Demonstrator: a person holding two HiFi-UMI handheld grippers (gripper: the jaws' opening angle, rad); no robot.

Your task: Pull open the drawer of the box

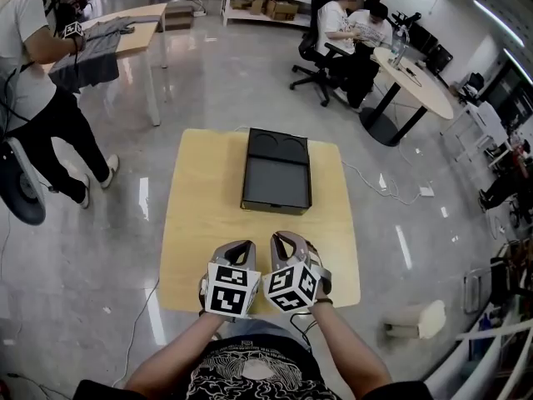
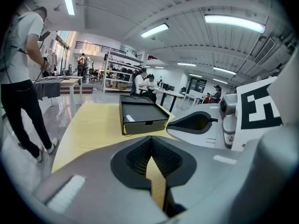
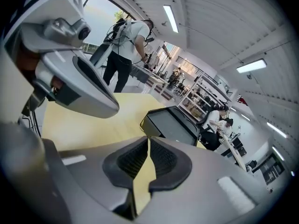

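Observation:
A flat black box (image 1: 276, 172) lies on the far half of the yellow table (image 1: 200, 223); its near face with a small notch (image 2: 145, 122) is turned toward me. It also shows in the right gripper view as the box (image 3: 170, 125). Both grippers hover side by side over the table's near edge, well short of the box. The left gripper (image 1: 237, 247) has its jaws together, with nothing between them (image 2: 151, 141). The right gripper (image 1: 287, 238) has its jaws all but together and likewise holds nothing (image 3: 148, 141).
A person in black trousers (image 1: 33, 98) stands at the left by a table with grey cloth (image 1: 125, 32). People sit at a round table (image 1: 412, 77) at the back right. A white cable (image 1: 375, 182) trails on the glossy floor to the right.

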